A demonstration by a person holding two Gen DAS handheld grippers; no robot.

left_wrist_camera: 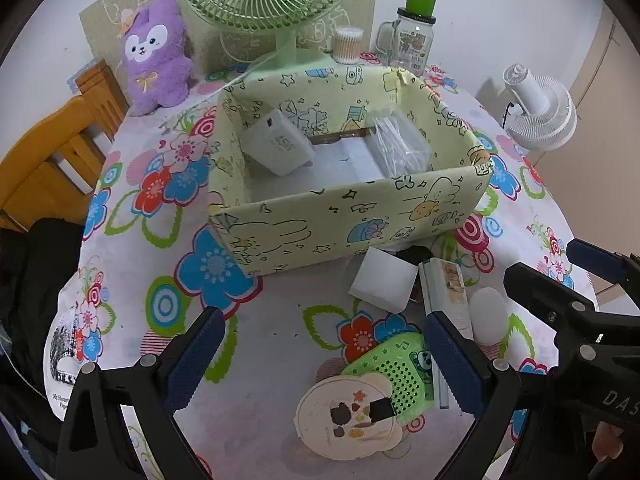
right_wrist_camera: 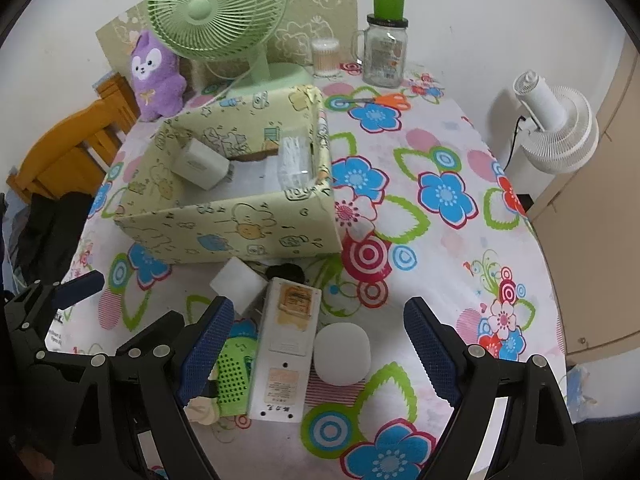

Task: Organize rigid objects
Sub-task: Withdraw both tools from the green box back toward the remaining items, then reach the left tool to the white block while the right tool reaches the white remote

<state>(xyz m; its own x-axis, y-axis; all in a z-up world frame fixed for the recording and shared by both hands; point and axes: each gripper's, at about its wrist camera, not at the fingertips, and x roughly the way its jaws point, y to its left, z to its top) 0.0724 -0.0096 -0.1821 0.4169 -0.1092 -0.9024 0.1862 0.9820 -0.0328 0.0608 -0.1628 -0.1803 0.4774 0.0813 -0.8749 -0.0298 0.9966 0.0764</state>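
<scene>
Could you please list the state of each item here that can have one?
Storage box: open-topped, partly filled.
White charger: inside the box, leaning.
Remote control: on the table, face down.
Glass jar: upright, lid on.
Green fan: upright.
Left gripper: jaws open, empty.
Right gripper: jaws open, empty.

Left gripper [left_wrist_camera: 322,354] jaws wide apart, nothing between, above green speaker [left_wrist_camera: 394,374] and round lid [left_wrist_camera: 346,416]; box [left_wrist_camera: 344,216] behind holds charger [left_wrist_camera: 278,142]; white cube [left_wrist_camera: 382,278] beside remote [left_wrist_camera: 446,292]
</scene>
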